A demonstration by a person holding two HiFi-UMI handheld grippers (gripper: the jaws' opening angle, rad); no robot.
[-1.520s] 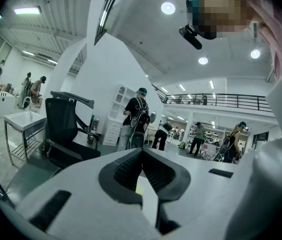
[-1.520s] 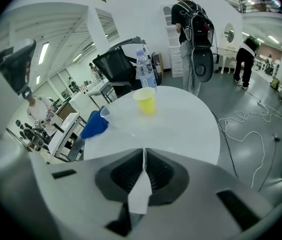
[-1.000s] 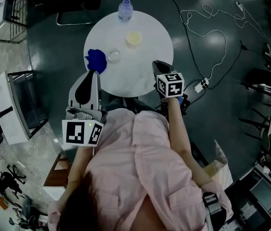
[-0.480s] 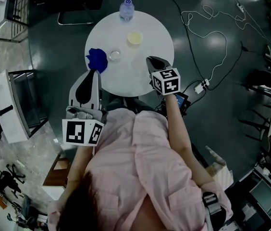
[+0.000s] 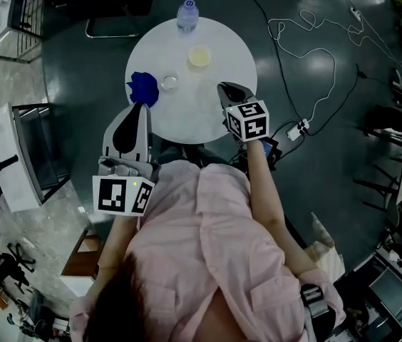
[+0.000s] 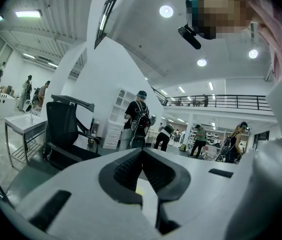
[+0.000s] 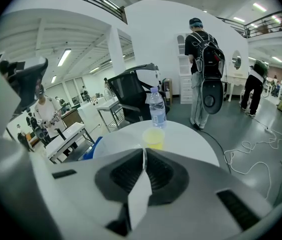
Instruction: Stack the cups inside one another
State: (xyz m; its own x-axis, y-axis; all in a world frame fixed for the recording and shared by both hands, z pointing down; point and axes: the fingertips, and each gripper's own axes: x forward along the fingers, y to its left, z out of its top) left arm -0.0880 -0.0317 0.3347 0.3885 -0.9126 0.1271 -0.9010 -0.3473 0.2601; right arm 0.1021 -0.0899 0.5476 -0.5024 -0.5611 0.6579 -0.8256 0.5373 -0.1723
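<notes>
On the round white table (image 5: 215,109) stand a pale yellow cup (image 5: 199,55), a small clear cup (image 5: 170,83) and a blue cup (image 5: 143,87) at the left rim. My right gripper (image 5: 223,86) hangs shut over the table's near right part, nothing in it. In the right gripper view its jaws (image 7: 144,153) meet, with the yellow cup (image 7: 154,138) just beyond them and the blue cup (image 7: 88,150) to the left. My left gripper (image 5: 139,107) is at the table's near left edge, close to the blue cup. In the left gripper view (image 6: 142,152) its tips touch, holding nothing.
A water bottle (image 5: 187,13) stands at the table's far edge, behind the yellow cup, and shows as a bottle (image 7: 156,109) in the right gripper view. A black chair (image 7: 131,96) stands beyond the table. White cables (image 5: 308,41) lie on the dark floor to the right.
My right gripper has shifted a little left and further in over the table, staying shut. The left gripper and the cups have not moved.
</notes>
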